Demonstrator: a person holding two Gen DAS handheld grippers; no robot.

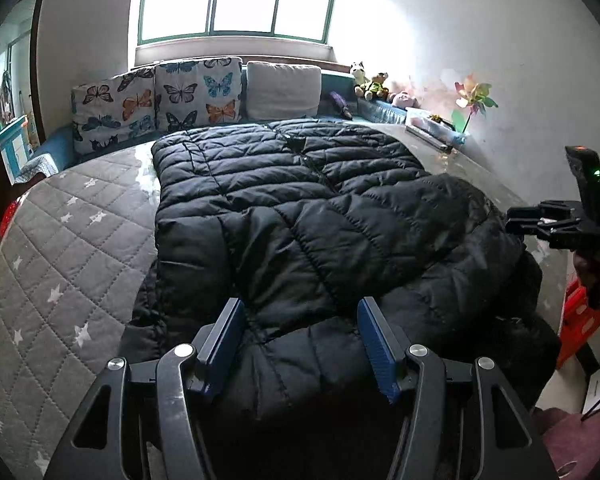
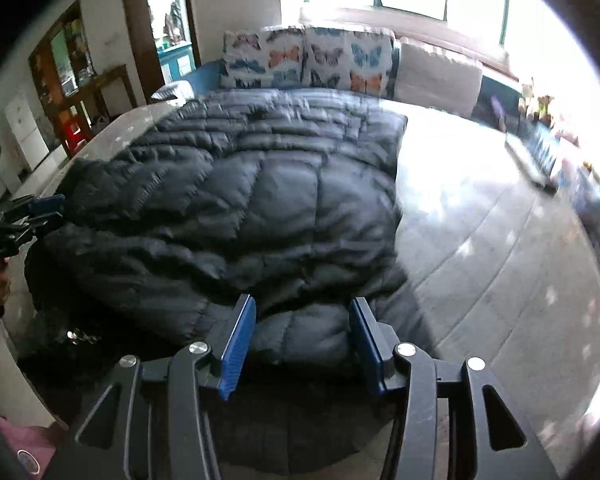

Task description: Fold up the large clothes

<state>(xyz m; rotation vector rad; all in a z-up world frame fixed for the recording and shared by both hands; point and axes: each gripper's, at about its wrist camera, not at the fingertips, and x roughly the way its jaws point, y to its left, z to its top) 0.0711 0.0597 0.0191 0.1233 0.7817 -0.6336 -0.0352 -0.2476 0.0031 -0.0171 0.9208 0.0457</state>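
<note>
Butterfly cushions (image 1: 156, 100), two of them, stand in a row with a plain beige cushion (image 1: 283, 90) at the far end of the bed, below a green-framed window (image 1: 236, 0). To the right of them, small plush toys (image 1: 370, 82) sit on a blue ledge, and a paper pinwheel (image 1: 474, 98) stands near the white wall beside a clear plastic box (image 1: 430, 122). Something orange (image 1: 580, 320) shows at the right edge, low by the bed side; I cannot tell what it is.

Black puffer coat (image 1: 300, 208) lies spread over the middle of the bed, its hem toward the cushions. Its fabric is shiny and padded, stitched in wide horizontal bands. One part on the right side is folded over the body and makes a thick, rumpled heap. Under the coat lies a grey quilted cover (image 1: 60, 260) with diamond stitching and small white stars; further right the surface is glossy and reflects the window light.

Left gripper (image 1: 300, 336) hovers just above the near edge of the coat, its blue ribbed pads wide apart and holding nothing. Right gripper (image 2: 302, 336) is also spread wide over the near folded edge, empty. In the left wrist view it appears at the right side (image 1: 556, 224), beside the heap. The right wrist view is blurred.
</note>
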